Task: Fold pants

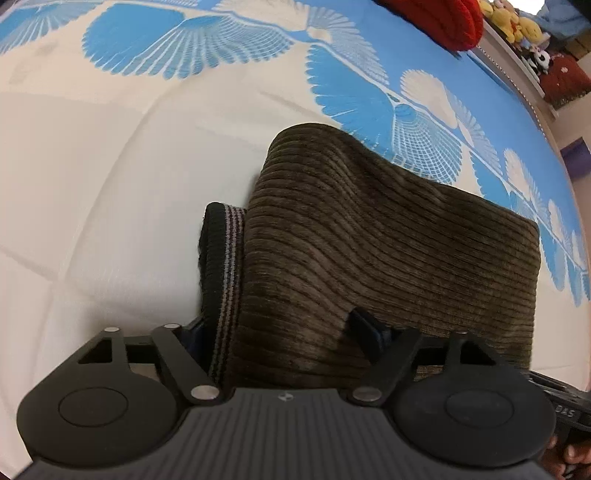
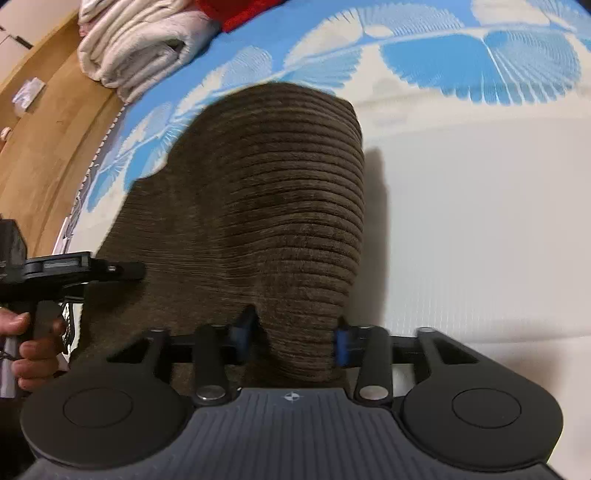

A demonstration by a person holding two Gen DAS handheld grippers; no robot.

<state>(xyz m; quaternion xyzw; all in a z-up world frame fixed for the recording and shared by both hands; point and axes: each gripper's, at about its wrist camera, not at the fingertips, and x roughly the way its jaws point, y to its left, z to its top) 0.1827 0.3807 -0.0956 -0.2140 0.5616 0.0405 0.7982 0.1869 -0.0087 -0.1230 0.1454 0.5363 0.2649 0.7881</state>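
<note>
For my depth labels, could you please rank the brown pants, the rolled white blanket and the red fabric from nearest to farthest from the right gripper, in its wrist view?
1. brown pants, between the right gripper fingers
2. rolled white blanket, upper left at the bed edge
3. red fabric, top, just behind the blanket

Home bedroom: patterned bedspread, plush toys.

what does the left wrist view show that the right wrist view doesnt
Only the left wrist view shows the striped waistband at the pants' left edge, and plush toys on a far shelf. Only the right wrist view shows folded white towels, the wooden floor, and the left gripper from the side. Both show the brown pants on the blue-and-white bedspread, fabric between each gripper's fingers, and a red item.
</note>
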